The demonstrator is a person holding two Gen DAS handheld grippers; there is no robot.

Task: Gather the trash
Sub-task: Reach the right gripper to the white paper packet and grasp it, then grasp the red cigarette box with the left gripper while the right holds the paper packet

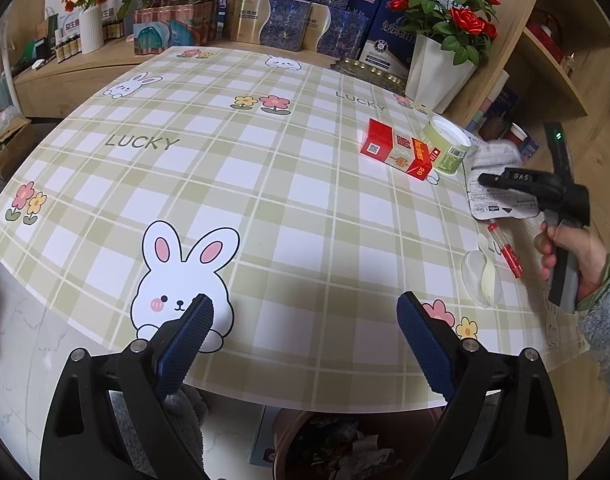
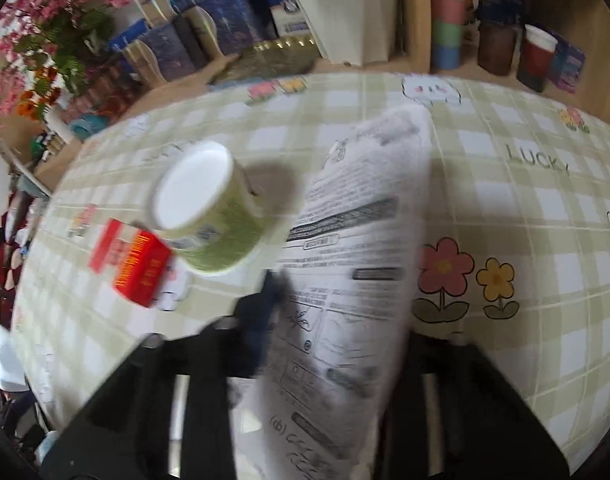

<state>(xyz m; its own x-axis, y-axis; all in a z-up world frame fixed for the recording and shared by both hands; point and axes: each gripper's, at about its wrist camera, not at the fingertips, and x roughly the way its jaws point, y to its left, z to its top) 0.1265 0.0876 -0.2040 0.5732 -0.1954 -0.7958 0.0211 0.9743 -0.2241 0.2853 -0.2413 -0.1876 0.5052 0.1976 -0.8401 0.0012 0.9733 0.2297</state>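
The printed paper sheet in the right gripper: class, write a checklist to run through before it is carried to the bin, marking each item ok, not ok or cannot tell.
1. Printed paper sheet between the right gripper fingers: ok.
2. Grip firm enough: cannot tell, the right wrist view is blurred.
3. Sheet clear of the green cup and red box: ok.
4. Left gripper open and free: ok.
5. Bin below the table edge, ready to receive: ok.
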